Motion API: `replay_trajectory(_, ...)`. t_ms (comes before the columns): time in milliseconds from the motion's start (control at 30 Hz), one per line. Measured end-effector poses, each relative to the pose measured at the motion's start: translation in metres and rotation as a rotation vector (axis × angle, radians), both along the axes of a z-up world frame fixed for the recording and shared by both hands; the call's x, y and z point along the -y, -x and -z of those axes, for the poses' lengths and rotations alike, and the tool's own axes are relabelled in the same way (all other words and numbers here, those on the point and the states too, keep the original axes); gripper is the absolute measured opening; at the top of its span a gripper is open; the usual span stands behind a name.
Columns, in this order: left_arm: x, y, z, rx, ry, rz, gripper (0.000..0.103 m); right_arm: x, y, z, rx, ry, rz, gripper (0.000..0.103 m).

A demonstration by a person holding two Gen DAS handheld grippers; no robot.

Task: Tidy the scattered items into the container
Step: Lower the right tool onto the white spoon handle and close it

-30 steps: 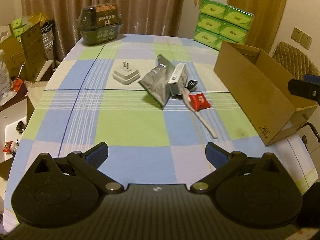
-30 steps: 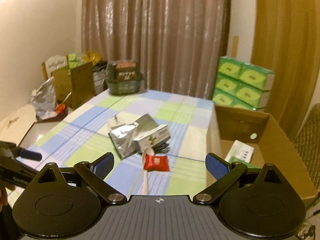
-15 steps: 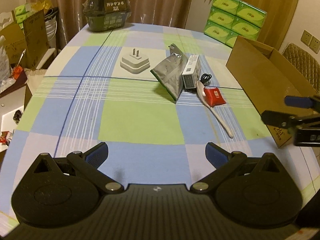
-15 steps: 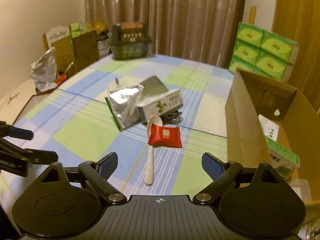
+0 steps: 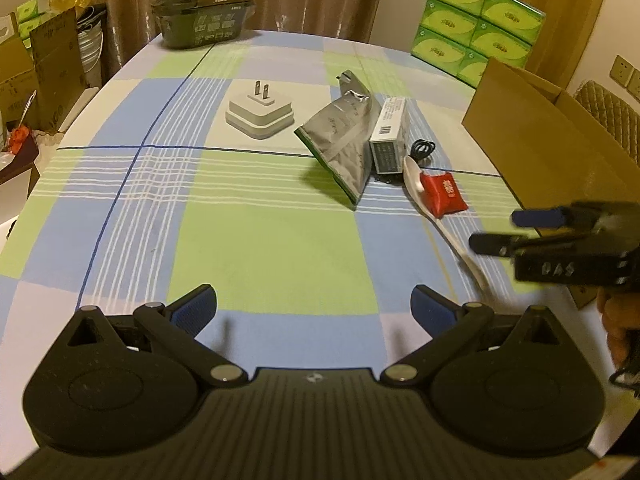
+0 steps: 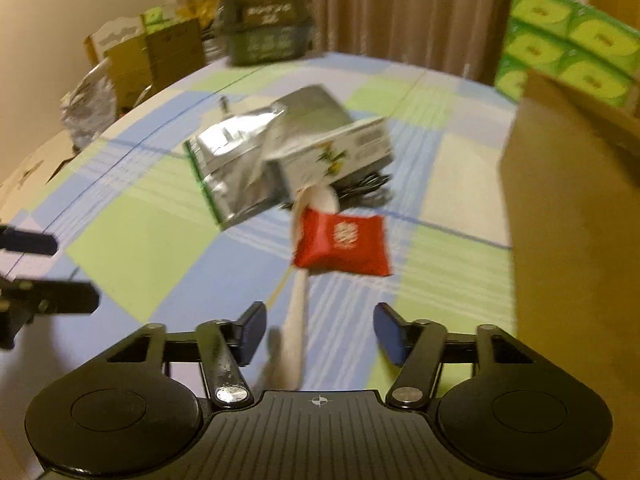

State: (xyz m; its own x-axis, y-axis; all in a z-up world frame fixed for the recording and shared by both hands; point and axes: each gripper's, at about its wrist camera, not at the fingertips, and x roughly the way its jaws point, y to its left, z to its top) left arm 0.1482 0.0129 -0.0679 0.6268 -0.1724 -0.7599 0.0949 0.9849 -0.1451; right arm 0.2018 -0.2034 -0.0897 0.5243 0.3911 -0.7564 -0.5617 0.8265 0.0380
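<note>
Scattered on the checked tablecloth: a white plug adapter (image 5: 260, 115), a silver foil pouch (image 5: 344, 140), a white carton (image 5: 390, 136), a black cable (image 5: 423, 148), a white spoon (image 5: 440, 216) and a red sachet (image 5: 443, 199) on the spoon. The cardboard box (image 5: 536, 148) stands at the right. My left gripper (image 5: 314, 310) is open and empty over the near table. My right gripper (image 6: 320, 332) is open, low over the spoon handle (image 6: 296, 320), just short of the red sachet (image 6: 342, 246); it shows in the left wrist view (image 5: 516, 230).
A dark green basket (image 5: 204, 20) sits at the table's far end. Green tissue packs (image 5: 476, 20) are stacked behind the box. Cardboard boxes and bags (image 5: 36, 60) stand off the table's left side. A chair (image 5: 612, 116) is behind the box.
My right gripper has dropped forward toward the spoon and red sachet, and its jaws have narrowed. My left gripper has drifted a little closer to the items.
</note>
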Motion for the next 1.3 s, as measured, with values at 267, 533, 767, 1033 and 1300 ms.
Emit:
replay_trajectory(267,-0.009,-0.010,0.011,-0.020,0.000,-0.025,0.101,-0.018,-0.002,0.012,0.035,0.000,0.006,0.006)
replay_trajectory(533,-0.018,-0.004,0.013,-0.025,-0.001,-0.048,0.101,-0.027,0.021,0.004,-0.016,-0.077,0.007,0.005)
replay_trajectory(767,-0.025,0.008,0.008,-0.020,-0.004,-0.060,0.102,-0.035,0.056,-0.005,-0.050,-0.064,-0.009,0.006)
replay_trajectory(1033,-0.028,0.017,0.005,-0.017,-0.002,-0.059,0.101,-0.030,0.066,-0.001,-0.017,-0.023,-0.022,0.010)
replay_trajectory(1300,-0.026,0.017,0.004,-0.015,0.000,-0.055,0.101,-0.046,0.054,-0.001,0.039,-0.024,-0.066,0.049)
